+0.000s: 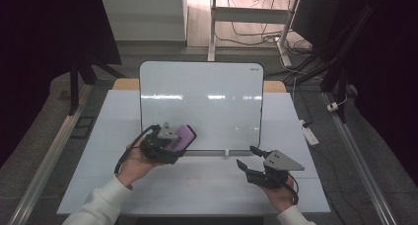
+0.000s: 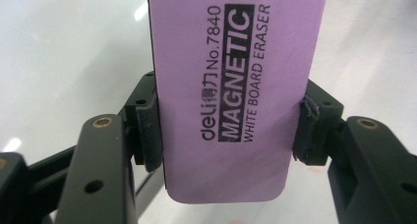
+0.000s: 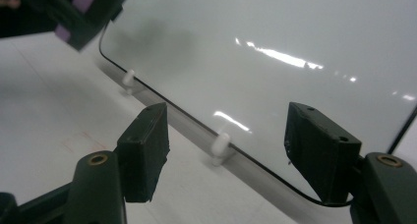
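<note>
At the left of the white table (image 1: 207, 185), the left gripper (image 1: 167, 143) has its jaws clamped on the long sides of a flat purple rectangular magnetic whiteboard eraser (image 2: 231, 101), held close against the lower left corner of the glossy white rectangular whiteboard (image 1: 202, 106) standing on the table. To the right, the right gripper (image 1: 249, 158) hovers near the board's bottom edge, jaws apart with nothing between them.

eraser (image 2: 231, 101): lilac, black lettering, white-on-black "MAGNETIC" | whiteboard (image 1: 207, 101): glossy white, thin black edge | tabletop (image 1: 197, 185): plain white | left tool (image 2: 223, 130), right tool (image 3: 228, 153): black | sleeve (image 1: 98, 207): white
</note>
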Demonstrator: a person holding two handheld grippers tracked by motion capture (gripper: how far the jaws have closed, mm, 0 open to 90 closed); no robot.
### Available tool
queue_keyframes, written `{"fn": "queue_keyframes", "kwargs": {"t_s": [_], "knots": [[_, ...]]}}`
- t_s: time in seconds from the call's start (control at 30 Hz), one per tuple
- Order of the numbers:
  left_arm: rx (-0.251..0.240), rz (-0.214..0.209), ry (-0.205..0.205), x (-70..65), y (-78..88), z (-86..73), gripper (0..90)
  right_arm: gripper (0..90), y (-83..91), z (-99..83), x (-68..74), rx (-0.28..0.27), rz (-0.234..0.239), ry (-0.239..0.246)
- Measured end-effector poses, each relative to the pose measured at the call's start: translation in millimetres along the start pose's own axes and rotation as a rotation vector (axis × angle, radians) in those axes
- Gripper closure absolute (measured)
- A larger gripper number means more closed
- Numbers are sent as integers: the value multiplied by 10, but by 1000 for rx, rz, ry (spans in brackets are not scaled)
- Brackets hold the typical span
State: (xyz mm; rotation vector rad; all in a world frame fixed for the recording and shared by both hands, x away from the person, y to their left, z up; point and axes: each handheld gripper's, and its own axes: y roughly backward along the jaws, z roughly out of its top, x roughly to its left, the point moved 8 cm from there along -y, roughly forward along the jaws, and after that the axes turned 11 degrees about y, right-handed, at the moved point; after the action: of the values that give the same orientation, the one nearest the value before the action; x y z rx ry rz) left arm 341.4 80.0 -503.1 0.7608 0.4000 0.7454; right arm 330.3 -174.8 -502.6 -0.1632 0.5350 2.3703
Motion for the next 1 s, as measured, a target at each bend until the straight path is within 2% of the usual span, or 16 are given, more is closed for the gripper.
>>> {"fn": "queue_keyframes", "kwargs": {"t_s": [0.1, 0.3, 0.43, 0.6, 0.7, 0.8, 0.9, 0.97, 1.0], "knots": [[-46, -5, -10, -134, -65, 26, 406, 326, -20, 42, 24, -21, 21, -62], [-82, -10, -35, -335, -197, 75, 406, 329, -61, 149, 99, -30, 31, -171], [-101, -12, -33, -409, -283, 119, 406, 336, -120, 174, 137, -34, 43, -251], [-120, 3, -34, -485, -393, 163, 406, 345, -231, 184, 222, -28, 55, -319], [-110, 5, -36, -533, -478, 178, 406, 353, -300, 215, 285, -42, 73, -371], [-102, -15, -37, -597, -557, 188, 406, 389, -353, 262, 348, -55, 88, -403], [-110, -23, -58, -689, -588, 209, 405, 469, -410, 275, 361, -41, 60, -421], [-120, -11, -68, -719, -594, 225, 405, 559, -437, 284, 373, -53, 72, -450], [-126, -11, -65, -717, -593, 231, 404, 572, -438, 293, 376, -60, 74, -457]]}}
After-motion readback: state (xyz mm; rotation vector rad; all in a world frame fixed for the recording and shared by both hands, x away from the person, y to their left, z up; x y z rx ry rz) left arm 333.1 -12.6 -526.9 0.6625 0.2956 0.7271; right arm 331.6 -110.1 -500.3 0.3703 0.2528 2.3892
